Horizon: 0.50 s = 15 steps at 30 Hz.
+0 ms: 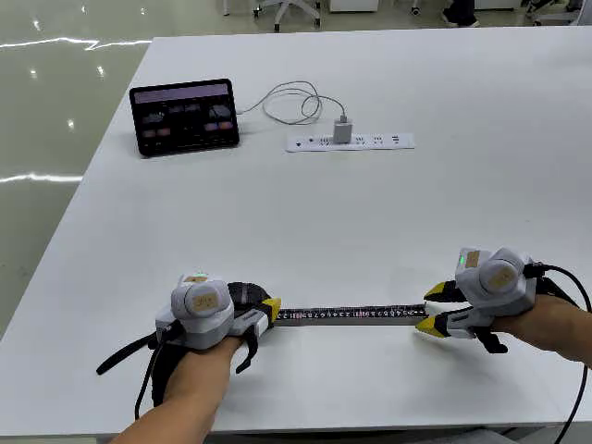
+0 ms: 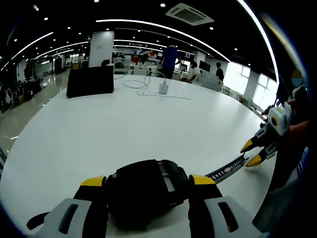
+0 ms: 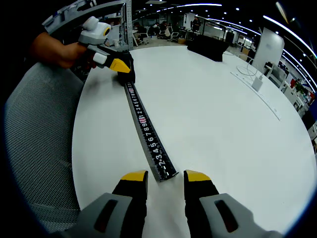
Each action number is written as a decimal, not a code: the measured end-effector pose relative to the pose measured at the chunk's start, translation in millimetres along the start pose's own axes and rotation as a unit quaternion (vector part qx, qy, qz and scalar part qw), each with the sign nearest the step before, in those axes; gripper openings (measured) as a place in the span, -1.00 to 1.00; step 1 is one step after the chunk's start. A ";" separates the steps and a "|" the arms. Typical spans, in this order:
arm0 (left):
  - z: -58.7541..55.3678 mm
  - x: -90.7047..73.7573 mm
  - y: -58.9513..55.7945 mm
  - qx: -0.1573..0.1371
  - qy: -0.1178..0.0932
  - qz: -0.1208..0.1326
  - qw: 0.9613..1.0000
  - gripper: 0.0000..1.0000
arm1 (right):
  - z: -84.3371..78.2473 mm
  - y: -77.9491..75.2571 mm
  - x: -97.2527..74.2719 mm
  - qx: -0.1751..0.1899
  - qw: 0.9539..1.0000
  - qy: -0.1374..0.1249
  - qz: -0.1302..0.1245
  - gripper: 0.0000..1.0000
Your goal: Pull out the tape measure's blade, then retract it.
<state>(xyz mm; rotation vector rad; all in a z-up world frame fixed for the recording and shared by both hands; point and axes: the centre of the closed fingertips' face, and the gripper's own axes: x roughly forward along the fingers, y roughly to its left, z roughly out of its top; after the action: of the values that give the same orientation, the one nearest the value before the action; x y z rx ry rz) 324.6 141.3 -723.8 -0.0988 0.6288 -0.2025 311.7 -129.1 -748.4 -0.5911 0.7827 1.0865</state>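
Observation:
My left gripper (image 1: 256,303) (image 2: 148,181) is shut on the black tape measure case (image 1: 243,294) (image 2: 143,191) near the table's front left. The blade (image 1: 351,314) (image 3: 146,131) lies flat on the white table (image 1: 370,213), pulled out to the right, numbers facing up. Its end rests between the yellow tips of my right gripper (image 1: 431,308) (image 3: 166,177), whose jaws stand apart and do not pinch it. In the left gripper view the blade (image 2: 225,171) runs off right toward the right gripper (image 2: 257,151).
A dark tablet (image 1: 185,116) stands at the back left. A white power strip (image 1: 350,141) with a charger and looped cable (image 1: 291,100) lies behind the middle. The table's front edge is close below both hands. A grey mesh chair (image 3: 34,148) sits beside the table.

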 end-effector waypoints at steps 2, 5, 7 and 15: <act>0.0 0.3 0.1 0.000 0.000 0.000 1.000 0.24 | -0.7 -0.8 2.4 -0.004 1.000 0.003 -0.001 -0.60; -0.1 0.6 0.3 0.000 0.000 -0.001 1.000 0.24 | -5.7 0.6 6.0 -0.003 1.000 0.012 0.009 -0.68; -0.2 0.6 0.2 0.001 0.001 -0.001 1.000 0.23 | -7.3 -3.1 6.3 -0.015 1.000 0.017 -0.001 -0.76; -0.8 1.0 0.1 0.000 0.004 -0.001 1.000 0.23 | -7.0 -3.2 6.3 -0.036 0.999 0.018 0.006 -0.78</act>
<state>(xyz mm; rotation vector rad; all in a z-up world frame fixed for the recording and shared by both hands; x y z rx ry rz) 324.9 141.2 -725.1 -0.0989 0.6375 -0.2052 314.3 -132.1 -757.5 -0.6683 0.7817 1.1221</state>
